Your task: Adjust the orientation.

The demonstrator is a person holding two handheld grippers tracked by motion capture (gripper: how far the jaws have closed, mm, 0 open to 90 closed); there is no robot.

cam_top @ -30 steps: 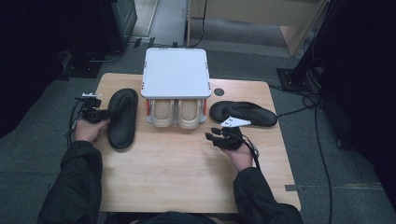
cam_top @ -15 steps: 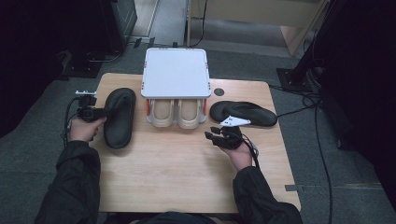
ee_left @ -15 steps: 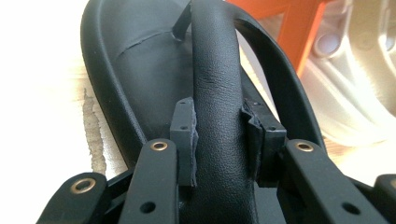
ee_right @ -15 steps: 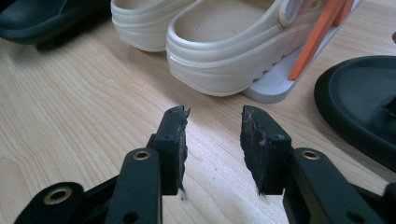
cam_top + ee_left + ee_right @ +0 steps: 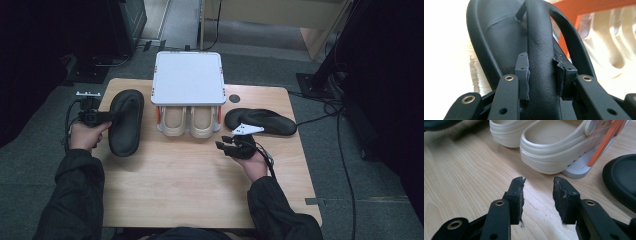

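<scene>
At the left of the tabletop [image 5: 190, 185], the left claw [image 5: 102, 117] is clamped on the strap [image 5: 540, 50] of a black sandal [image 5: 125, 122]. In the left gripper view the two pads press the strap from either side, with the sole dropping away beneath. The sandal lies lengthwise, its long axis running from the near edge toward the far one, just left of the shoe rack [image 5: 189, 77]. The left hand [image 5: 86, 136] comes at it from the outer side, forearm angled in from the bottom corner, claw pointing roughly level toward the rack.

The move ahead likely turns on this: the rack stands just to the right of the held sandal, its lower tier already taken by a pair of cream clogs [image 5: 189, 121], so the sandal probably has to go up and across to the white top.

Right of the rack, the second black sandal [image 5: 262, 121] lies crosswise, its long axis along the tabletop's width. The right claw [image 5: 223, 142] sits just in front of it and to its left, jaws apart with nothing between them, bare wood showing in the gap. The right hand [image 5: 252, 162] rests low, claw aimed toward the clogs. It is by far the nearer hand to that second sandal.
</scene>
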